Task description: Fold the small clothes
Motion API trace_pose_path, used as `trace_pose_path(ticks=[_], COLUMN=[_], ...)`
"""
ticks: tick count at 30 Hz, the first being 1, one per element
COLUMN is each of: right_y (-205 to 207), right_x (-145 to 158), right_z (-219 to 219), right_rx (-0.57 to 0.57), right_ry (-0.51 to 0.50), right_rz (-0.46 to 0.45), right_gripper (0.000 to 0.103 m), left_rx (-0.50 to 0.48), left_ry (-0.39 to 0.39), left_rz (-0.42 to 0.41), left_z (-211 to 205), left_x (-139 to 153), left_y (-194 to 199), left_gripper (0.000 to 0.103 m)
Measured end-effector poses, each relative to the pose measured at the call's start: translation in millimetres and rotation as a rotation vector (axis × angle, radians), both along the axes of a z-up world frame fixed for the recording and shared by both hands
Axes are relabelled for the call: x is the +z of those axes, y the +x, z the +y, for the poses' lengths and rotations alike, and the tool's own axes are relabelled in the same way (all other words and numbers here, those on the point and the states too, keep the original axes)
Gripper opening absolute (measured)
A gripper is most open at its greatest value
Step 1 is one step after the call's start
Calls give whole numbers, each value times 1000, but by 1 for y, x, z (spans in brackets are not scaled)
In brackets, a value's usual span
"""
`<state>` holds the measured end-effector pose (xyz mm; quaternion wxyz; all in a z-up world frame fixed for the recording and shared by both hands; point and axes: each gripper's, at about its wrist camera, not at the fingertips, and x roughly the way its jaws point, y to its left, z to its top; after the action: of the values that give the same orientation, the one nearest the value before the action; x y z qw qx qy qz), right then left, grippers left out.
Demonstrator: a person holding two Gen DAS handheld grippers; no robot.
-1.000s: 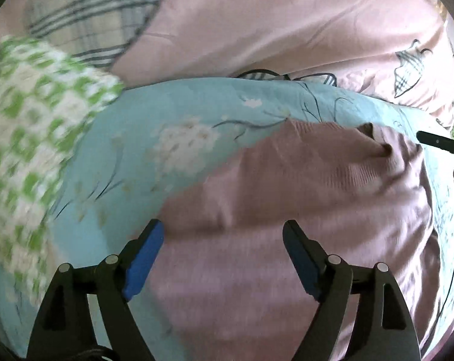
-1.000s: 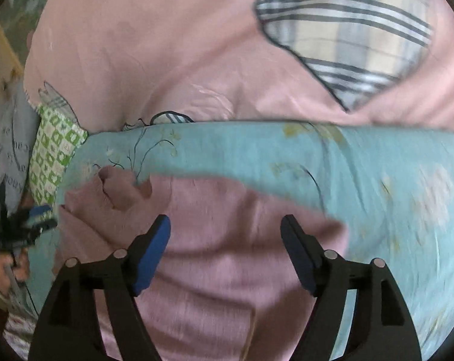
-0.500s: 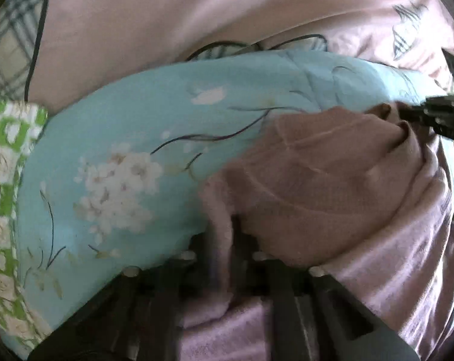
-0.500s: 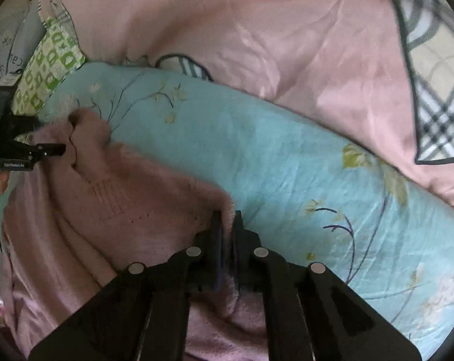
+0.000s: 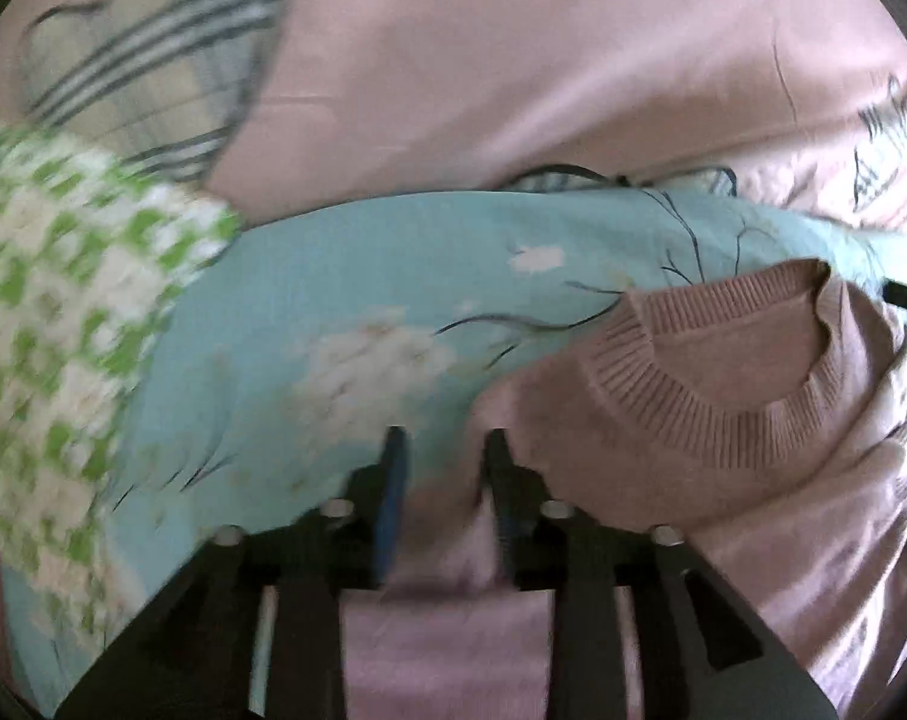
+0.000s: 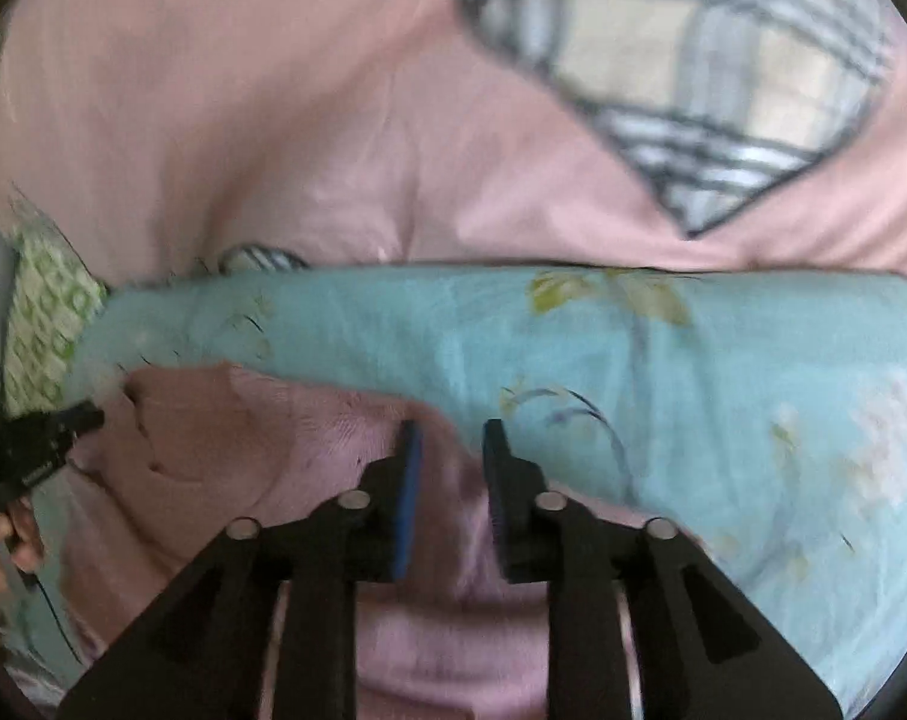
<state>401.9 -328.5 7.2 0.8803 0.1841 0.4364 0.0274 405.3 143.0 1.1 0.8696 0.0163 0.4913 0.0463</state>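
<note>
Left wrist view, nearest first: shows the left gripper [image 5: 445, 441] with jaws narrowly parted, just been opening, pointing steeply down at the near edge of the pink knit sweater [image 5: 633, 468]. Has sweater fabric lying under and between the jaws, with a gap on the left pad's side, so apparently no longer pinched. Same from the right wrist: right gripper [image 6: 451, 429] also narrow, also just been opening, with pink knit visible in the gap but not pressed. Looks like a release after laying one part of the garment over another. To do it well, spread both pairs of jaws wider before pulling away, and lift clear rather than sliding across, since ribbed knit probably catches on the blue pads and drags the fold out of line. Keep both hands level with each other so that neither side gets tugged. Just beyond the fingers, check the ribbed neckline [image 5: 723, 420], lying open and facing up, with bunching around it worth flattening before any further fold. Further out lies the light blue floral cloth [image 5: 363, 276] under the sweater, then a green checked cloth [image 5: 51, 312] at the left edge, then the pink sheet [image 5: 513, 60] with a plaid patch [image 5: 141, 60] farthest back.
</note>
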Motion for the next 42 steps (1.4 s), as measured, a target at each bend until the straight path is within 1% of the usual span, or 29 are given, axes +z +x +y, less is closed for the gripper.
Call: trace_pose_path(ticks=[1, 2, 4, 5, 7, 8, 9, 11, 15, 18, 21, 25, 30, 33, 35, 36, 37, 40, 42], right_y=[-12, -26, -55, -69, -101, -115, -128, -138, -187, -222, -248, -275, -310, -327, -338, -344, -351, -365, -375], right_x=[5, 10, 16, 17, 17, 17, 15, 10, -2, -10, -14, -16, -14, -15, -15, -15, -16, -19, -22], right_z=[-6, -13, -21, -22, -22, -18, -12, 1, 29, 46, 61, 74, 82, 85, 87, 87, 87, 84, 84], right_rx=[-12, -22, -37, -44, -46, -45, -45, -38, -32, -39, -31, -33, -49, -58, -63, -69, -78, -103, -119], right_ry=[21, 50, 91, 101, 128, 140, 149, 162, 176, 217, 227, 228, 228, 236, 231, 227, 229, 238, 239], right_rz=[-16, -29, -37, -32, -18, -10, -1, 20, 77, 110, 132, 150, 141, 147, 145, 146, 146, 152, 159], right_gripper=[30, 33, 36, 38, 40, 41, 41, 41, 42, 42, 42, 42, 42, 42, 42, 42, 42, 42, 42], left_rx=[23, 44, 67, 74, 93, 101, 110, 122, 127, 134, 143, 116, 50, 1, -32, -38, -38, -36, -40], left_ry=[-23, -47, -82, -96, -126, -143, -177, -240, -287, -368, -406, -461, -530, -570, -563, -543, -530, -529, -497], left_rz=[-8, -14, -15, -14, -4, 2, 14, 45, 82, 106, 117, 146, 197, 243, 272, 292, 311, 357, 372], left_z=[7, 13, 22, 25, 10, 6, 4, -4, -17, -24, -32, -47, -77, -100, -115, -124, -129, -138, -143], left_x=[5, 9, 13, 13, 18, 16, 13, 1, -10, -14, -16, -17, -17, -19, -23, -28, -32, -47, -54], left_y=[-12, -27, -58, -73, -117, -135, -154, -186, -245, -291, -324, -350, -362, -363, -363, -362, -361, -356, -354], left_gripper=[42, 44, 45, 48, 53, 54, 54, 54, 54, 57, 61, 62, 63, 69, 69, 69, 69, 69, 60])
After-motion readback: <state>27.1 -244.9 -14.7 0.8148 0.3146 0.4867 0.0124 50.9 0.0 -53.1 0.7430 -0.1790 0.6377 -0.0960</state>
